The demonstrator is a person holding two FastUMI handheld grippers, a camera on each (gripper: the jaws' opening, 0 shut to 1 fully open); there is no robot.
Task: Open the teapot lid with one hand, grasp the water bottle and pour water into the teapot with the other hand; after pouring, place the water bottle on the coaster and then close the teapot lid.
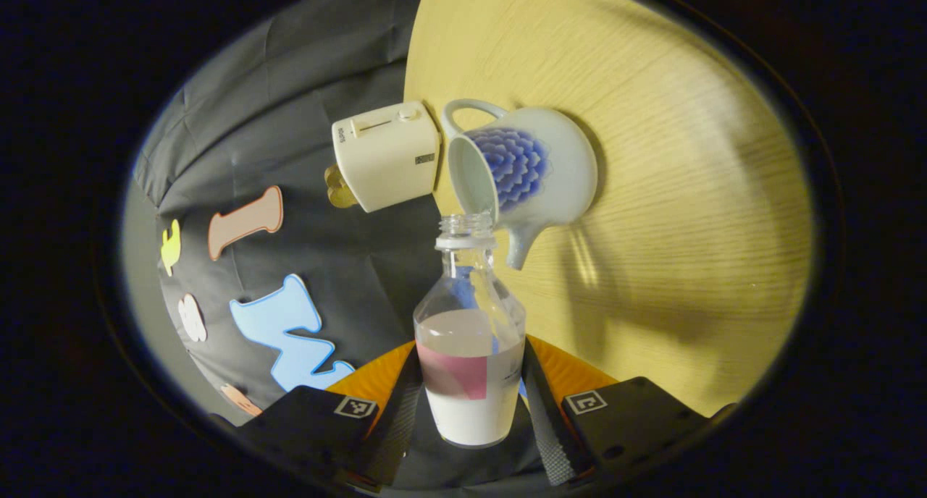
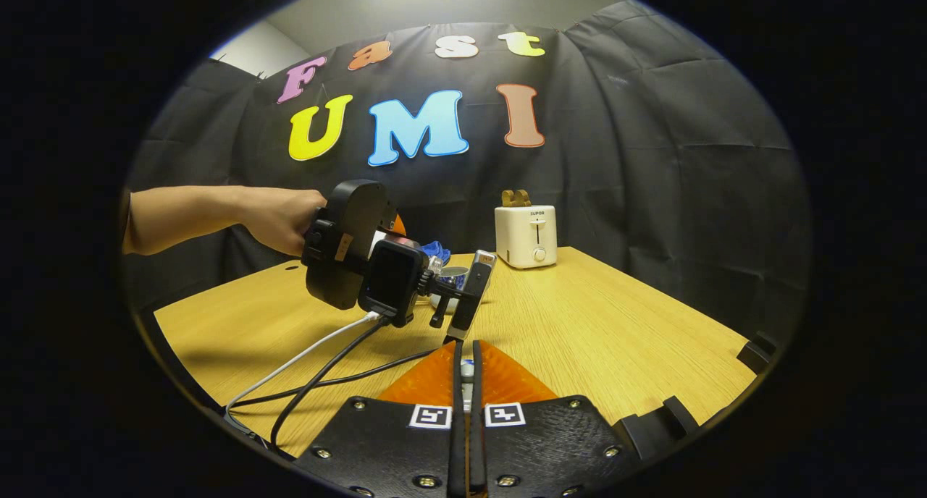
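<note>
Bottle tipped at the open teapot.
Left gripper [image 1: 471, 411] fingers clamp the bottle [image 1: 471, 353], its neck at the teapot [image 1: 521, 169] mouth on the table [image 1: 688, 194]; toaster [image 1: 387, 154] beyond. Right gripper [image 2: 467, 371] fingers nearly closed on something small and unclear, near the left one; a hand [image 2: 279, 219] holds that.

Toaster [image 1: 387, 154] crowds the teapot [image 1: 525, 169] (touching); table [image 1: 688, 194] beyond lies open.

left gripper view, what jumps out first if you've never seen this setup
The clear water bottle, half full, is clamped between the left gripper fingers, its open neck tipped toward the mouth of the lidless white teapot with the blue flower. Beside the teapot stands a cream toaster on the wooden table.
</note>
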